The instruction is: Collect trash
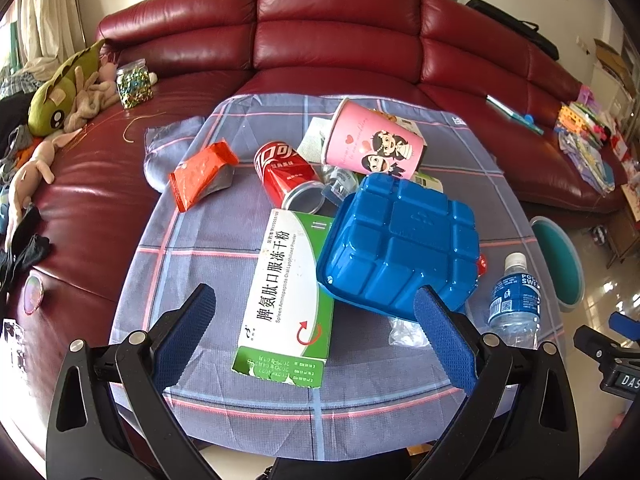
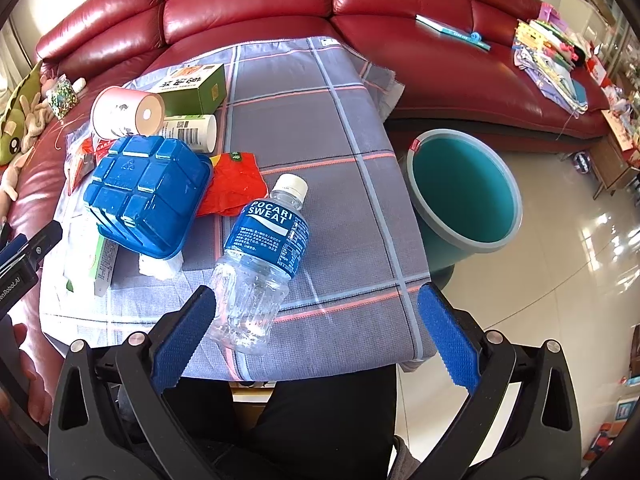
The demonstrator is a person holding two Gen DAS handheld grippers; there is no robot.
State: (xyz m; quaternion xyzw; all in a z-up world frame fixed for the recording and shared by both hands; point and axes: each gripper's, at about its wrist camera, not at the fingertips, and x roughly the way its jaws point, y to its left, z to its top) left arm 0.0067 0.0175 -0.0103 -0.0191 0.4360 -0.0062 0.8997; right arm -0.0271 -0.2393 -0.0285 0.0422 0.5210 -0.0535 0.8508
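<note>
Trash lies on a grey plaid cloth [image 1: 224, 264] [image 2: 320, 152]. A green-white medicine box [image 1: 286, 300] lies between the fingers of my open, empty left gripper [image 1: 316, 304]. Beyond it are a blue plastic tray [image 1: 400, 244] [image 2: 148, 192] upside down, a red cola can [image 1: 286, 174], an orange wrapper [image 1: 202, 174], and a pink paper cup [image 1: 376, 144] [image 2: 128, 112]. An empty Pocari Sweat bottle [image 2: 264, 256] [image 1: 514, 300] lies on its side; its base is beside the left finger of my open right gripper [image 2: 318, 304]. A teal bin [image 2: 464, 196] [image 1: 560, 260] stands on the floor right of the table.
A red leather sofa [image 1: 340, 28] curves behind the table, with plush toys [image 1: 64, 88] and a jar at left, books and clutter [image 2: 552, 52] at right. A green tea box [image 2: 196, 84], a white tube [image 2: 192, 130] and a red wrapper [image 2: 236, 188] also lie on the cloth.
</note>
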